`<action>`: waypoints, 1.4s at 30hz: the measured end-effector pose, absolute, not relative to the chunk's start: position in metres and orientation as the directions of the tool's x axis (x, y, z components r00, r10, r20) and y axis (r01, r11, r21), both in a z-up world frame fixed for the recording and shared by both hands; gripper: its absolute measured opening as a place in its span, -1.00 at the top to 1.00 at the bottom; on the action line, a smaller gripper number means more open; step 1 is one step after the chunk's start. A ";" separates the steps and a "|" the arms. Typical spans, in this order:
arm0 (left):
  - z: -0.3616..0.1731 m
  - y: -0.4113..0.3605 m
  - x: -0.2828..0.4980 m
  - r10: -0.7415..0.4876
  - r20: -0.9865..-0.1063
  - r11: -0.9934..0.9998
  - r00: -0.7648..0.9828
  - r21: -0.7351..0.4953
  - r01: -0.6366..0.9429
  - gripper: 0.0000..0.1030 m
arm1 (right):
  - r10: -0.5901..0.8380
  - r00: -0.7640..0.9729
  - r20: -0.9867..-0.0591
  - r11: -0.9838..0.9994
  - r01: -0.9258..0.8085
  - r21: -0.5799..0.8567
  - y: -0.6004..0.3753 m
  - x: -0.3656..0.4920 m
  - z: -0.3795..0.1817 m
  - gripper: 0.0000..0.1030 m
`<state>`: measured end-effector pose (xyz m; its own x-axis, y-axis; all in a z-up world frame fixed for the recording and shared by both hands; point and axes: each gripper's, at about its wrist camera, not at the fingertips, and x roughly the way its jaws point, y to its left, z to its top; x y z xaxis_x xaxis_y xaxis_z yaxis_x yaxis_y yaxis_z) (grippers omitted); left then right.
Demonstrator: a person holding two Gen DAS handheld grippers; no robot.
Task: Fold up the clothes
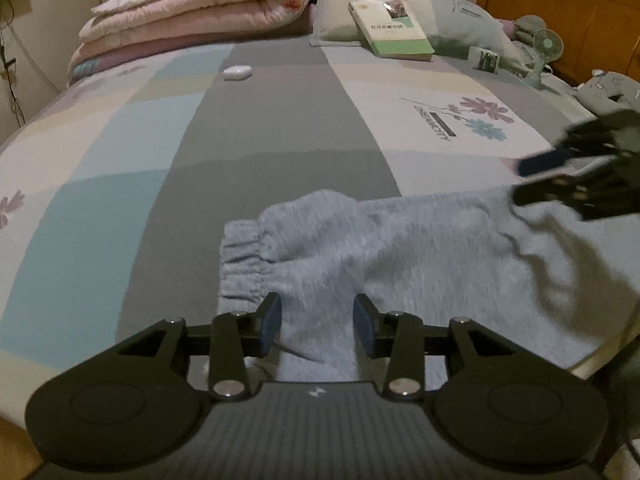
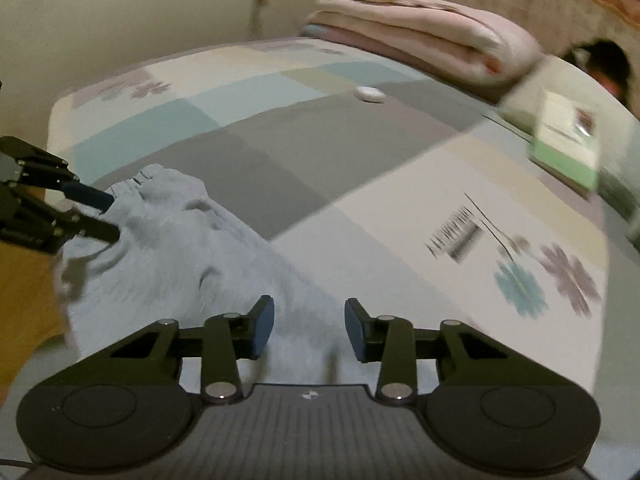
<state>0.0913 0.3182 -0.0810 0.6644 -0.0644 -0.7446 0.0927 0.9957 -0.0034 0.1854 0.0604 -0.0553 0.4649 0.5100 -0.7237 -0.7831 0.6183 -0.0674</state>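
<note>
A light grey-blue fleece garment [image 1: 400, 256] with an elastic cuff [image 1: 240, 256] lies on the patchwork bedsheet [image 1: 280, 120] near the bed's front edge. My left gripper [image 1: 318, 320] hovers over the cuff end, its jaws apart with cloth lying under and between the pads, not pinched. My right gripper [image 2: 310, 320] stands over the other end of the garment [image 2: 180, 260], jaws apart, the fabric beneath them loose. Each gripper shows in the other's view: the right gripper [image 1: 528, 180] at the cloth's right corner, the left gripper [image 2: 110, 216] at the cuff.
A folded pink quilt [image 1: 192, 12] lies at the far left of the bed. A pillow [image 1: 344, 8] carries a green book [image 1: 392, 28]. A small white case [image 1: 237, 72] sits mid-bed. A mug [image 1: 484, 58], a mini fan [image 1: 544, 52] and a wooden headboard [image 1: 568, 12] are far right.
</note>
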 end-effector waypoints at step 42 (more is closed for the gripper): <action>-0.064 0.293 0.073 -0.034 -0.734 0.981 0.678 0.104 0.162 -0.31 | 0.503 0.263 -0.823 0.251 -0.956 -0.152 0.076 0.063 -0.088 0.59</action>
<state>0.0729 0.2929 -0.0644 0.6783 -0.0341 -0.7340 0.1624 0.9812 0.1045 0.0627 0.0756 -0.0881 0.2629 0.5028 -0.8235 -0.9560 0.2511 -0.1519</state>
